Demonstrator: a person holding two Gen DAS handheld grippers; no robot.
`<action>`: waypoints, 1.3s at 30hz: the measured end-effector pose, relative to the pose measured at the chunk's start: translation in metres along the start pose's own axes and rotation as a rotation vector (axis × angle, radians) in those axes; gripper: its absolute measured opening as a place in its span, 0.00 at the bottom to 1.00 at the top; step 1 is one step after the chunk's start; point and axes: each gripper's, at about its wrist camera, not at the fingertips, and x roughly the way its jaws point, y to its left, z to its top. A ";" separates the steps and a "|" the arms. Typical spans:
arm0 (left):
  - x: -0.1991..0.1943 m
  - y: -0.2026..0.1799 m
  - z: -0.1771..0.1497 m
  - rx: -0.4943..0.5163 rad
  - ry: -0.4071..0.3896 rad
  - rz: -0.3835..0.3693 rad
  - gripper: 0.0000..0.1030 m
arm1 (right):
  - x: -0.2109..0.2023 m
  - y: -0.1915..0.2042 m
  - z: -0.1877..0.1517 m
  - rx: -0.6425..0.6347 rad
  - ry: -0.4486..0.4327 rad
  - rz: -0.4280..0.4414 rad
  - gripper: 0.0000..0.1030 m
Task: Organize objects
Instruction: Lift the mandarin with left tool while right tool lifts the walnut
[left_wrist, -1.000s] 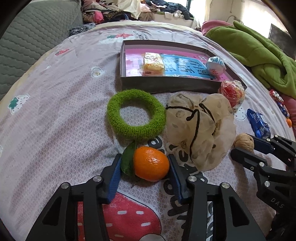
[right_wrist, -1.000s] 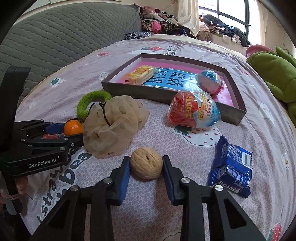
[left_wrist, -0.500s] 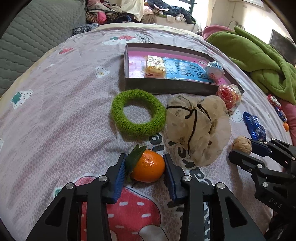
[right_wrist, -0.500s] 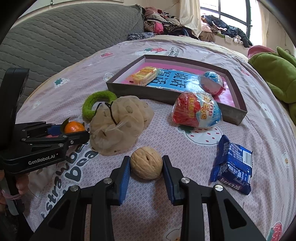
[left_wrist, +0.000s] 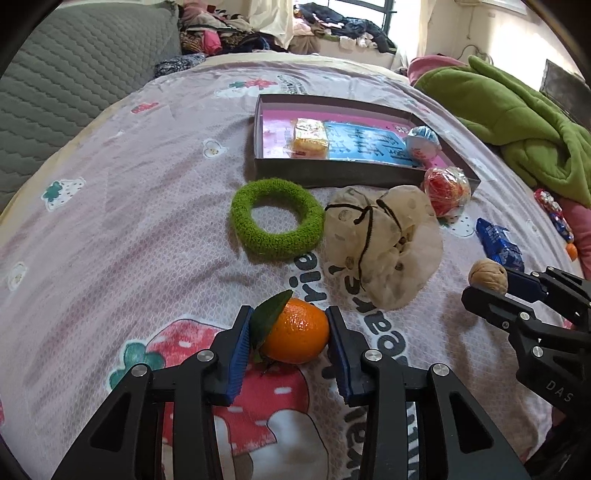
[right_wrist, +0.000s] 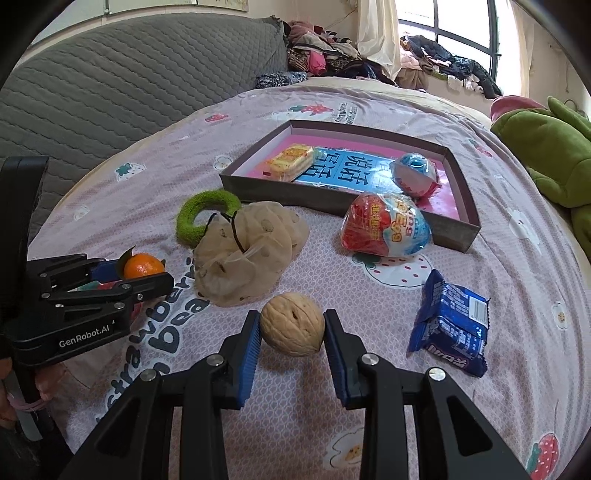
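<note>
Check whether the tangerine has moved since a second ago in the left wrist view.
Yes. The tangerine, clamped in the left gripper, has drawn away from the green ring; its leaf lay against the ring before, now a clear gap separates them.

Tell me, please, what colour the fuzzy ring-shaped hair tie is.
Green, seen best in the left wrist view.

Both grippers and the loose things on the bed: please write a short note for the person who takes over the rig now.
Left gripper: shut on the tangerine, leaf pressed at the left pad.
Right gripper: shut on the walnut.
Box: holds a yellow snack pack and a blue-white wrapped ball.
Still loose on the bedsheet: green ring, beige scrunchie, red-blue wrapped ball beside the box's near wall, blue packet.
Likely next: carry tangerine and walnut to the box, then fetch the rest.
</note>
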 end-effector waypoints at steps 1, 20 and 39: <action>-0.002 -0.001 -0.001 -0.001 -0.003 0.000 0.39 | -0.002 0.000 0.000 0.000 -0.002 0.000 0.33; -0.034 -0.030 -0.014 0.008 -0.044 0.048 0.39 | -0.031 0.003 -0.002 0.044 -0.024 -0.037 0.33; -0.064 -0.030 -0.011 -0.011 -0.091 0.068 0.39 | -0.066 0.012 0.007 0.046 -0.094 -0.043 0.33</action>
